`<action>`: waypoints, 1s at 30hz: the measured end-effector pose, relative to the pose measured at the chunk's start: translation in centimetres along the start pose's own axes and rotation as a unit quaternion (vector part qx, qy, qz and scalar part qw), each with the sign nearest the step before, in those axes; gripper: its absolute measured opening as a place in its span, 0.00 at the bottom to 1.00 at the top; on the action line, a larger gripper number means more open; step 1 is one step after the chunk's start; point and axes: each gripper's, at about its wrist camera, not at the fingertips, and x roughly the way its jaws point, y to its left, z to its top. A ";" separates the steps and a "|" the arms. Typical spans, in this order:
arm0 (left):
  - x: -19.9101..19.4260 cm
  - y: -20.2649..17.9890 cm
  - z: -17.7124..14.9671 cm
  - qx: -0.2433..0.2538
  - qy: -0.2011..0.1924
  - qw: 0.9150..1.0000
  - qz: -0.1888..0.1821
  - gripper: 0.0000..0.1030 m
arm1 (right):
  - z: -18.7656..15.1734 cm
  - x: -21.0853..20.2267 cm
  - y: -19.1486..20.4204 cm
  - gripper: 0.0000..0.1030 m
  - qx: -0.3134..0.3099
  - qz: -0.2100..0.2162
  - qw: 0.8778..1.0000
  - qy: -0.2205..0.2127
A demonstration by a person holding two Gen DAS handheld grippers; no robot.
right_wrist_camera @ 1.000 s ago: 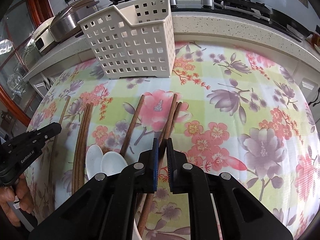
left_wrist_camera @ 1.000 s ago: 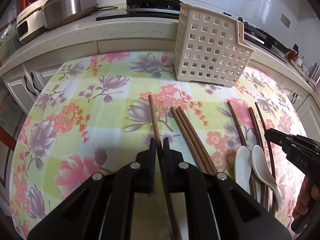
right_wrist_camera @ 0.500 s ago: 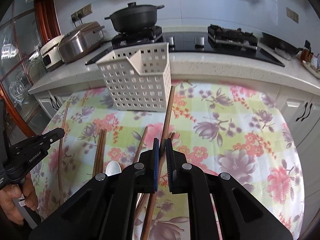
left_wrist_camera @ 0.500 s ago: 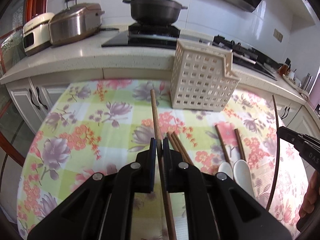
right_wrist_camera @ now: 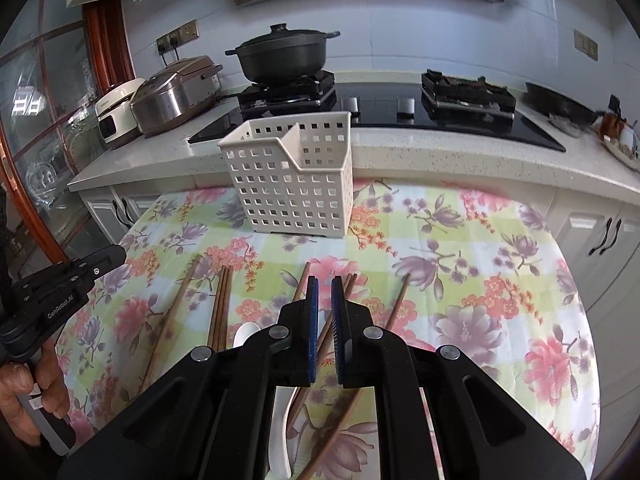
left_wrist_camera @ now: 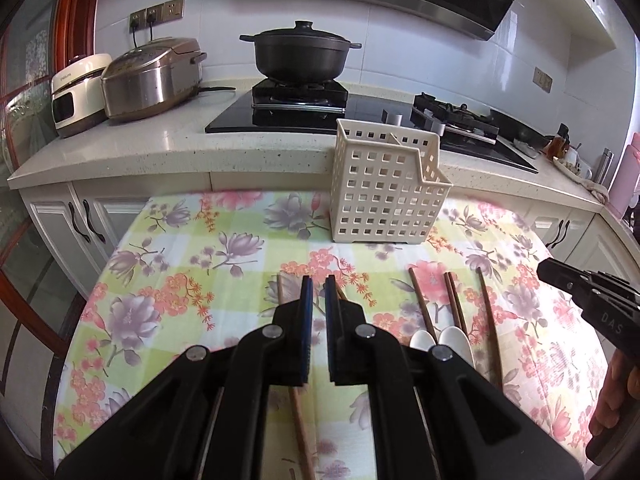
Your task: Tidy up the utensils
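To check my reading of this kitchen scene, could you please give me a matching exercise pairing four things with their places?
1 basket
2 pot
3 spoons
4 rice cooker

A on the stove
B on the counter, left of the stove
C upright on the tablecloth's far side
D lying among chopsticks

Pairs: 1-C, 2-A, 3-D, 4-B

Floral table [left_wrist_camera: 192,264]: basket [left_wrist_camera: 386,192], chopsticks [left_wrist_camera: 454,300], spoons [left_wrist_camera: 456,338].
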 end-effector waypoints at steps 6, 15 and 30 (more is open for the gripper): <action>1.1 0.5 -1.2 -0.006 0.018 1.000 -0.001 0.06 | -2.0 2.2 -2.1 0.65 0.030 -0.037 0.998 0.051; 5.7 2.0 -3.9 -0.009 0.086 0.996 0.005 0.39 | -4.3 6.6 -4.2 0.64 0.048 -0.061 0.992 0.098; 11.2 1.3 -4.2 0.031 0.140 0.989 0.041 0.06 | -3.9 10.1 -3.9 0.09 0.016 -0.082 0.990 0.114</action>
